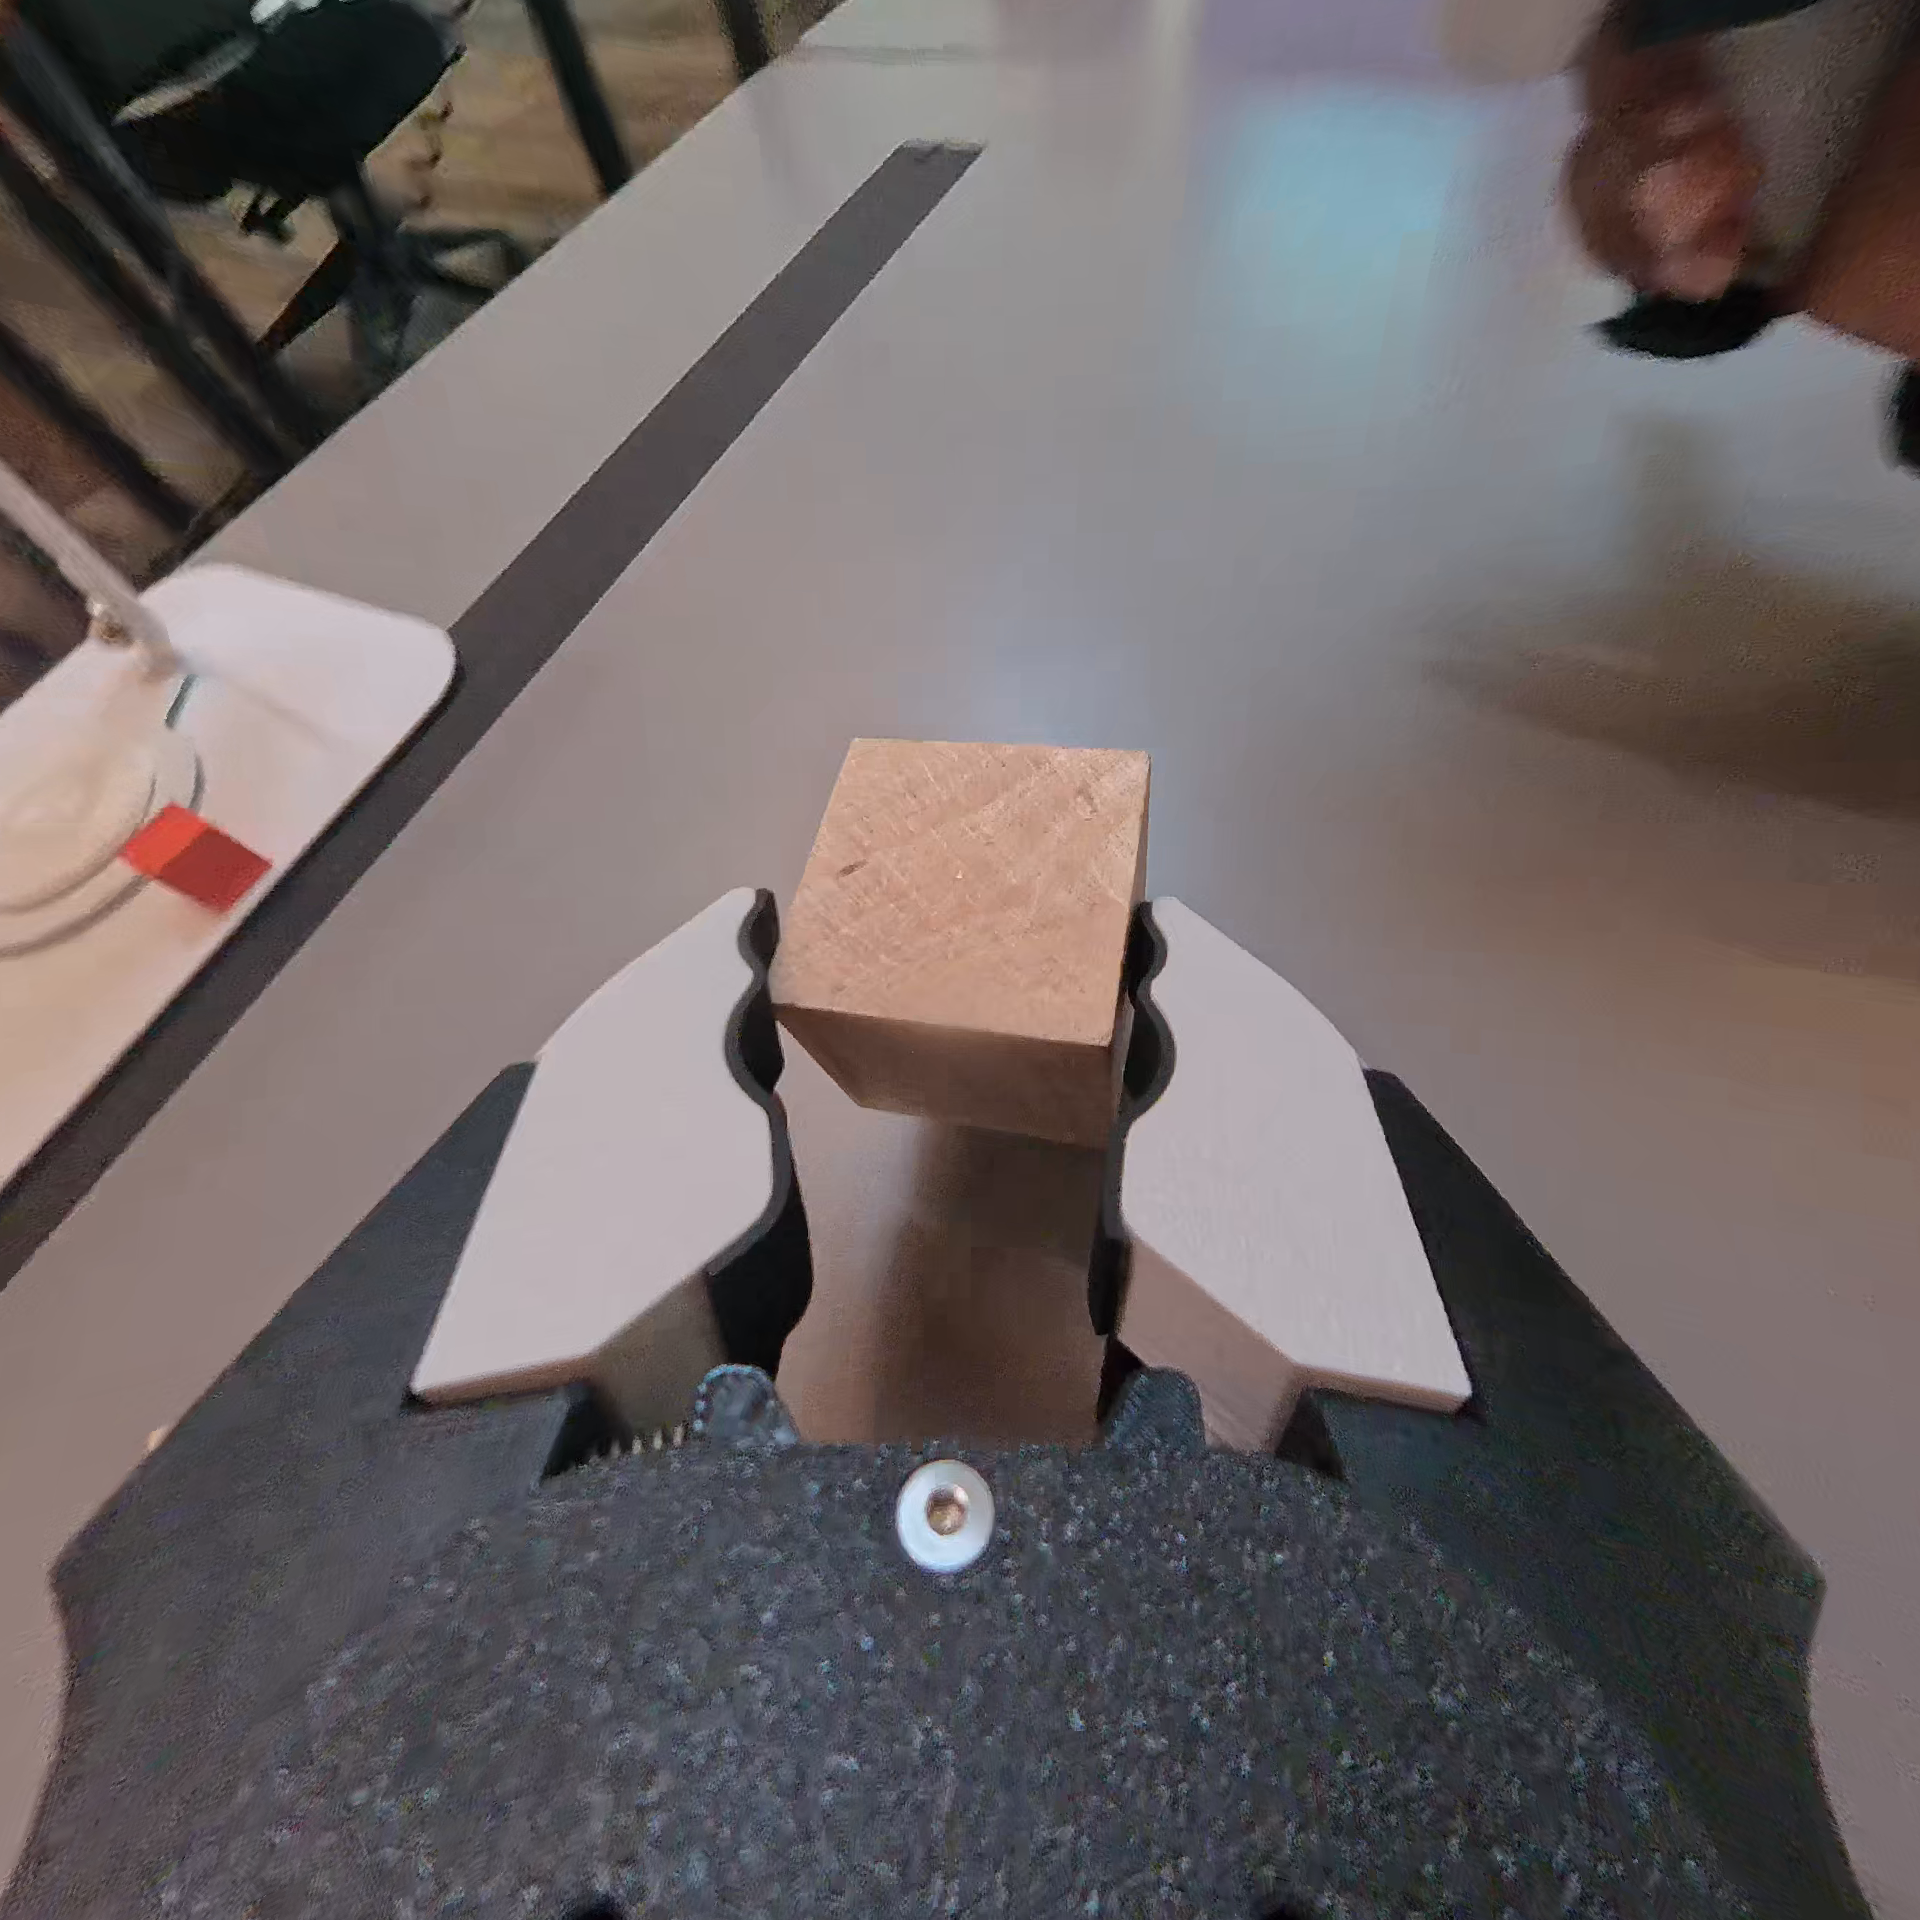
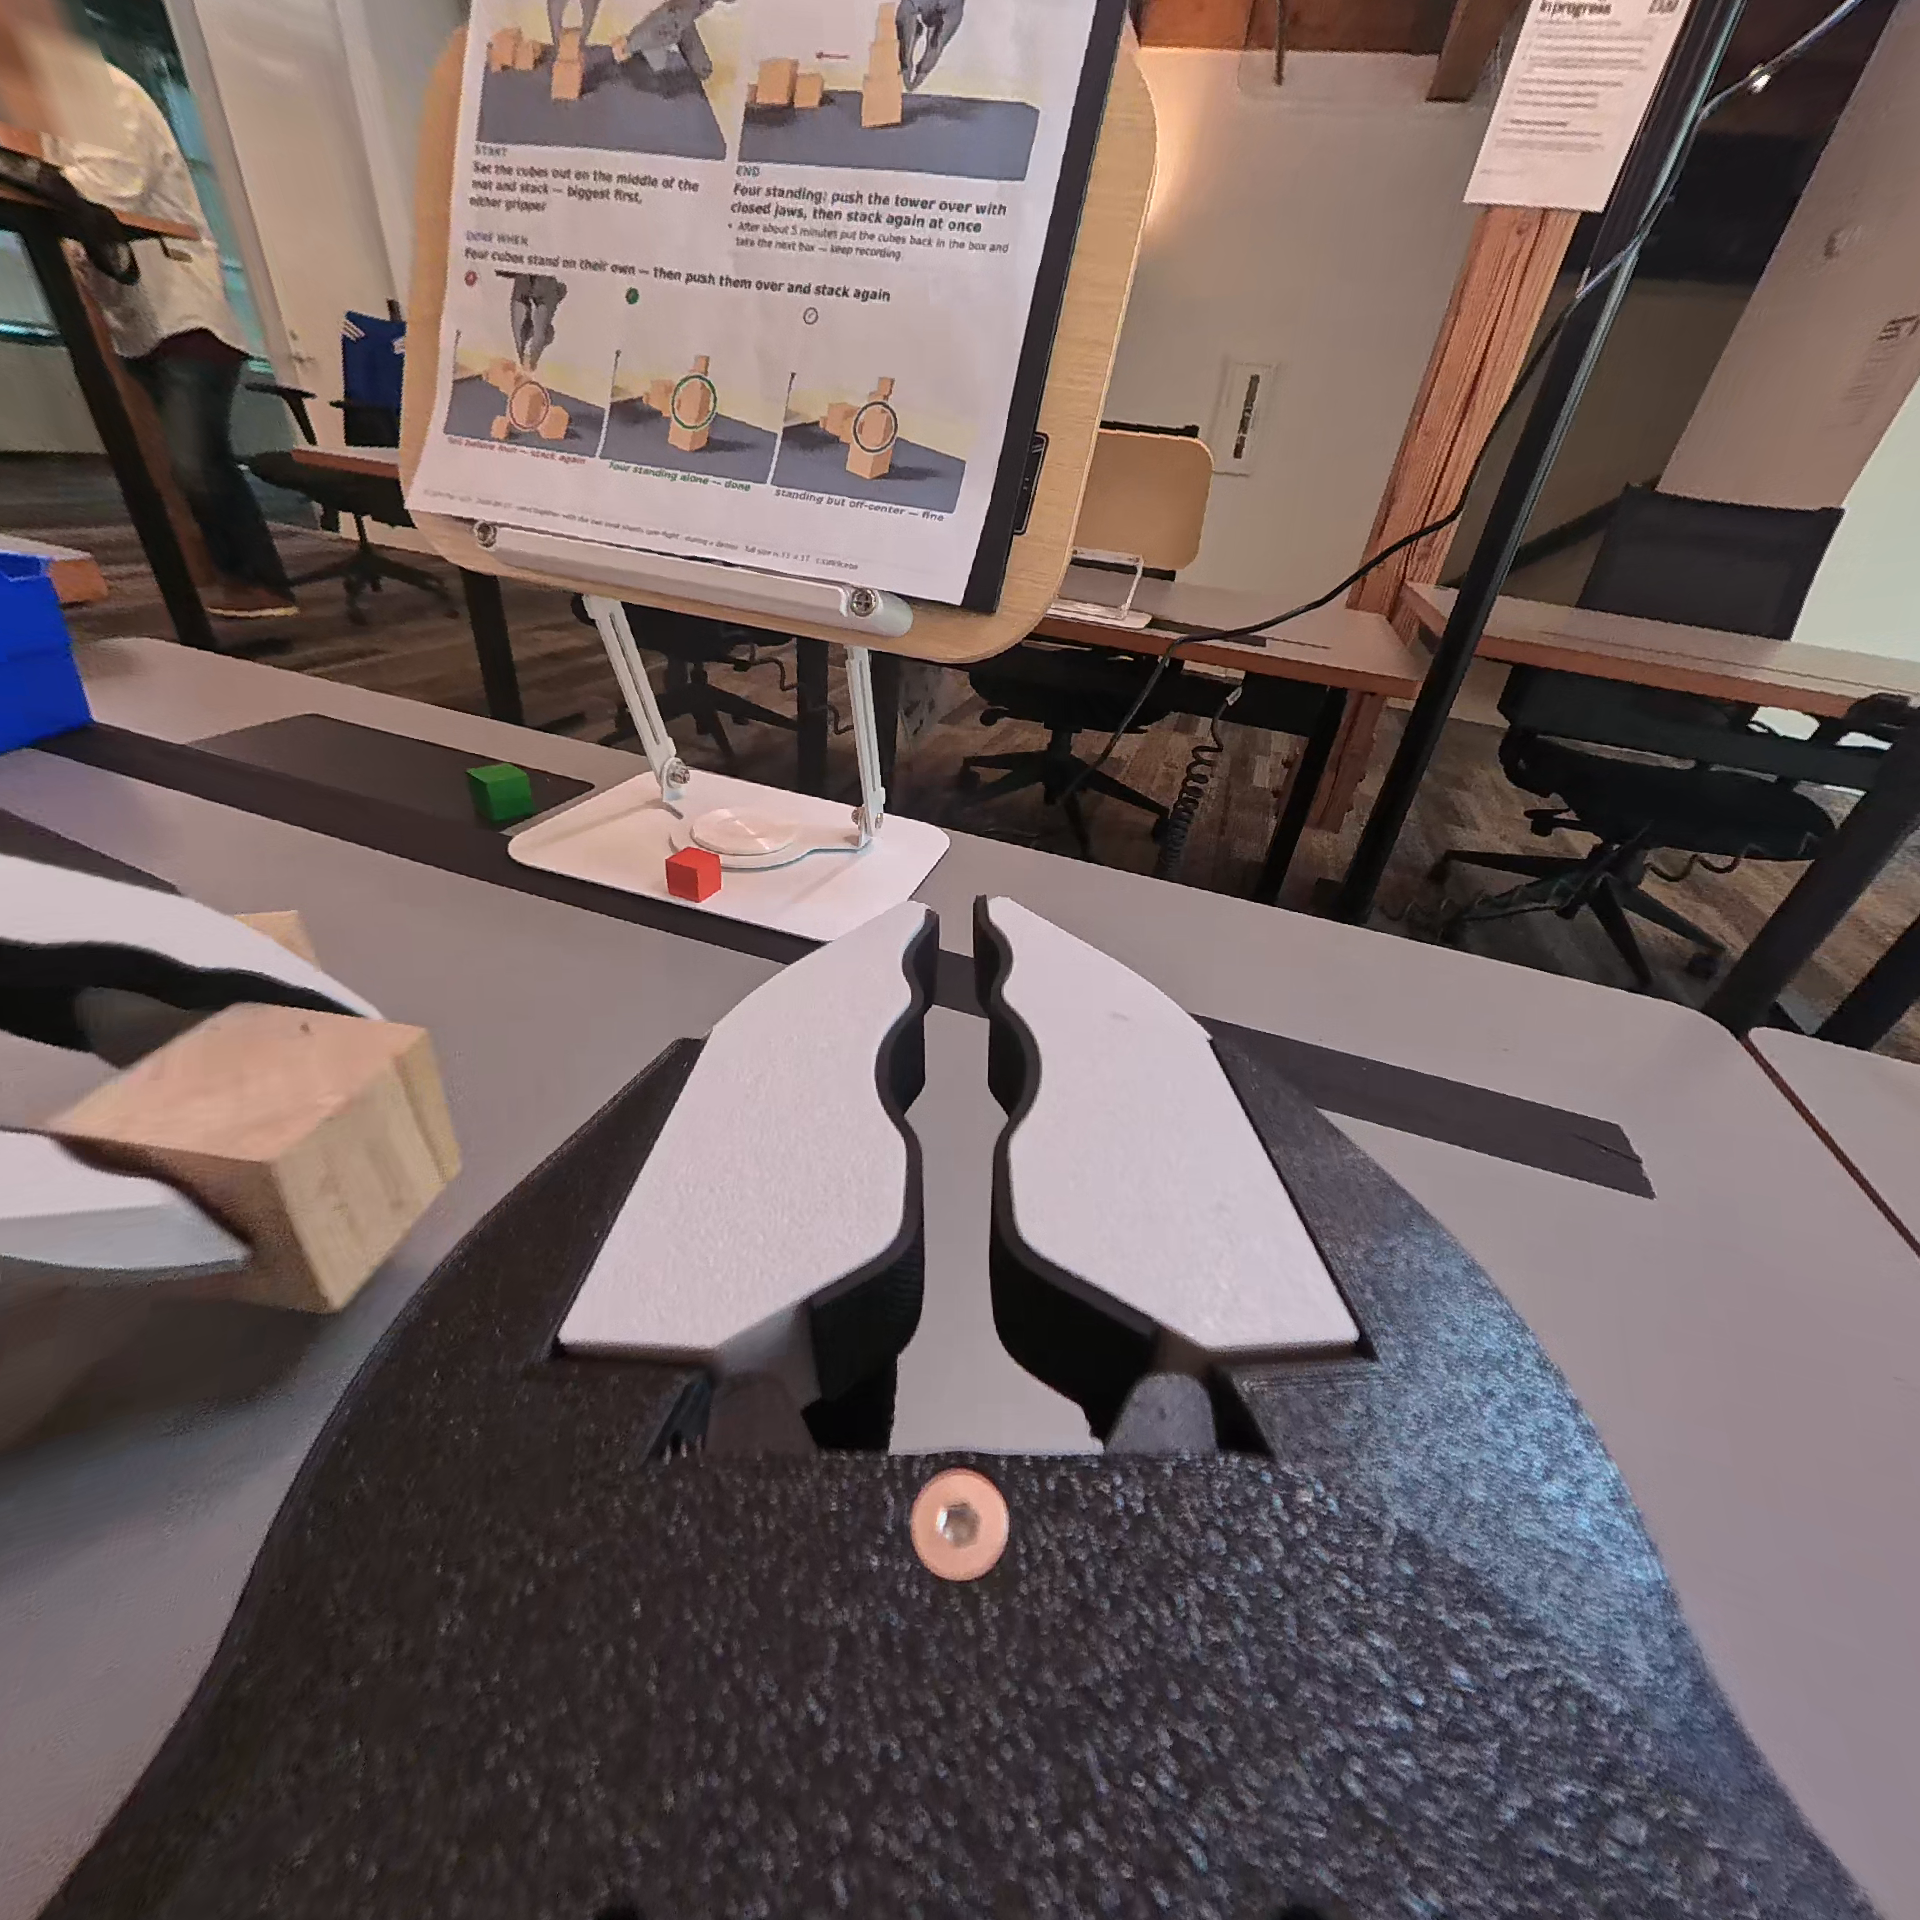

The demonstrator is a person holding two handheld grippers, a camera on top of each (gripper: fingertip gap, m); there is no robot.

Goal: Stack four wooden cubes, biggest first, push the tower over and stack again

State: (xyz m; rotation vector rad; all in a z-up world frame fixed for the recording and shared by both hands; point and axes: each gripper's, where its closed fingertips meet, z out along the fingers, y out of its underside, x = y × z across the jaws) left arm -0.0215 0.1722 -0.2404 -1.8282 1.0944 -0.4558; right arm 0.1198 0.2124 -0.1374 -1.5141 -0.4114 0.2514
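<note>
My left gripper (image 1: 956, 920) is shut on a plain wooden cube (image 1: 966, 904). Both black pads press on the cube's sides, and it hangs a little above the grey table (image 1: 1351, 623) over its own shadow. In the right wrist view the same cube (image 2: 281, 1132) shows at the left between the left gripper's white fingers (image 2: 156, 956). My right gripper (image 2: 956, 920) is over the table to the right of the cube. Its jaws are shut to a thin slit with nothing between them.
A white stand base (image 2: 831, 883) carries a small red cube (image 2: 693, 873) and holds up a board with a printed sheet (image 2: 769, 312). A green cube (image 2: 500, 792) sits on a black mat. A blue bin (image 2: 31, 665) is at the far left. A black strip (image 1: 665, 499) crosses the table.
</note>
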